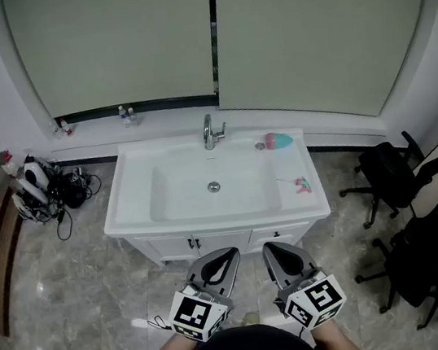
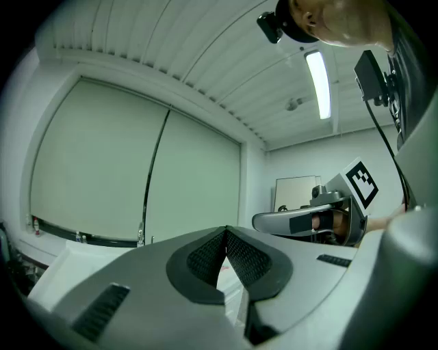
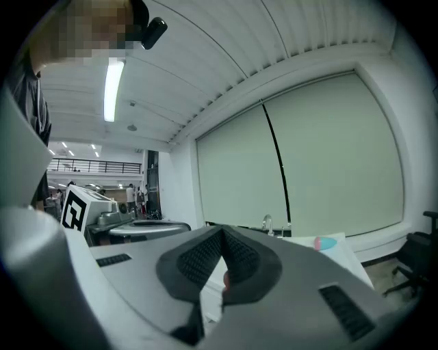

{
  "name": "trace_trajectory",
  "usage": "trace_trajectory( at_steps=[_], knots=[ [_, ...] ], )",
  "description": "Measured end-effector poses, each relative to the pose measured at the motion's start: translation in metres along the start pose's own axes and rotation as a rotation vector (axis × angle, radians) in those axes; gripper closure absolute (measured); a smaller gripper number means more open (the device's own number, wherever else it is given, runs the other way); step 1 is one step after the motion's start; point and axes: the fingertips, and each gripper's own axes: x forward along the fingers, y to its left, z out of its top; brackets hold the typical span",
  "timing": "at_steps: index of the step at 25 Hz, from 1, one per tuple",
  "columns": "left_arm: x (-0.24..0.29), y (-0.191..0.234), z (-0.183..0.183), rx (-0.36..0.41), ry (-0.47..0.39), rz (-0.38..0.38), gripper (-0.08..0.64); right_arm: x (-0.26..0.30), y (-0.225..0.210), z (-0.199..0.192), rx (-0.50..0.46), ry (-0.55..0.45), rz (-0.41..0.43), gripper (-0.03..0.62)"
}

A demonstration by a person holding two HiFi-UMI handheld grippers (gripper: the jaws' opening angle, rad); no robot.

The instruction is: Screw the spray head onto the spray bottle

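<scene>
Standing back from the white washbasin (image 1: 133, 193), the person is holding the left gripper (image 1: 223, 262) and the right gripper (image 1: 279, 255) side by side near the body. Each is pinching its jaws together on nothing.

The spray bottle (image 1: 278, 141) is lying on its side on the basin's back rim, just right of the faucet (image 1: 211, 132) — teal with a pink end. The spray head (image 1: 301, 186) is sitting apart from it on the right-hand deck, small, pink and teal.

Both are looking like light plastic. The bottle's rounded, smooth wall is probably going to roll or slip, so gripping it across the middle of the body and standing it upright seems soundest. The head seems stiff, and taking it by its collar rather than the trigger should be leaving it free to turn. Its finer parts are too small to make out.

The deck is glossy and narrow — a nudged piece could be sliding into the bowl.

Around it, grey stone-look floor tiles (image 1: 65, 293) are reflecting light, pale blinds (image 1: 115, 38) are covering the window, black office chairs (image 1: 396, 171) are crowding the right side, and a tangle of cables (image 1: 53, 192) is lying at the left.
</scene>
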Motion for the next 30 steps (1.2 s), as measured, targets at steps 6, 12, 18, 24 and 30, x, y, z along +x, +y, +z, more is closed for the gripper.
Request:
trace_trajectory(
  at_steps=[6, 12, 18, 24, 30],
  knots=[
    [-0.005, -0.003, 0.001, 0.002, -0.001, 0.004, 0.555, -0.005, 0.005, 0.001, 0.000, -0.002, 0.002, 0.603],
    [-0.005, -0.008, 0.000, 0.001, 0.001, -0.002, 0.555, -0.009, 0.005, 0.001, 0.003, -0.005, 0.002, 0.603],
    [-0.003, -0.010, -0.002, -0.007, 0.012, -0.008, 0.555, -0.010, 0.006, 0.003, 0.017, -0.011, 0.017, 0.603],
    [0.005, -0.017, -0.008, -0.015, 0.019, -0.024, 0.555, -0.013, 0.010, 0.004, -0.011, -0.023, 0.064, 0.603],
    [0.017, -0.025, -0.017, -0.025, 0.033, -0.039, 0.555, -0.020, 0.000, -0.001, -0.002, -0.024, 0.064, 0.603]
  ],
)
